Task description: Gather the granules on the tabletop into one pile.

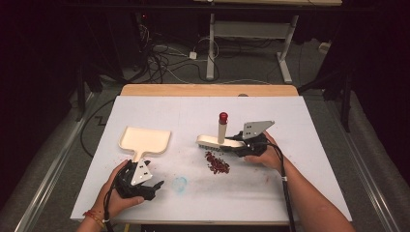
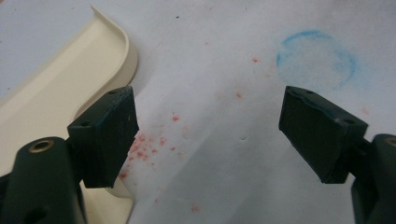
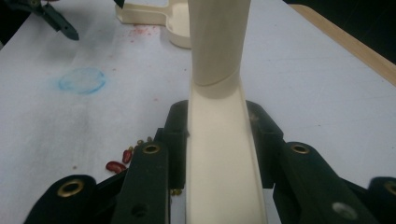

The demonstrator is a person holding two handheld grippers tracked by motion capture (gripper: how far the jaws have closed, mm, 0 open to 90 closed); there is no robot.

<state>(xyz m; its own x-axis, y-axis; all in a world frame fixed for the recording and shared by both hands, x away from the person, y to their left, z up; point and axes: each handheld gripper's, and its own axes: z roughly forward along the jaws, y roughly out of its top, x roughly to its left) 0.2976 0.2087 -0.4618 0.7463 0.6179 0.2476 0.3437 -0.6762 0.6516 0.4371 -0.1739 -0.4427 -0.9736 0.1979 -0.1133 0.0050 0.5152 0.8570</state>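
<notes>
1. Left gripper [image 1: 153, 186] sits lowest in the high view, near the table's [image 1: 300, 193] front edge; jaws spread wide, nothing between them.
2. Its left jaw is just beside the cream dustpan [image 2: 51, 93], whose handle points back at it.
3. Right gripper [image 1: 241, 143] is pinching the cream brush [image 3: 219, 154] by its flat body; the brush handle, with a red cap [image 1: 223, 116], stands upright.
4. Brush head rests just behind the pile of red beans [image 1: 216, 163], well right of the dustpan.
5. Faint blue ring [image 1: 180, 183] marks the sheet between both grippers.
</notes>
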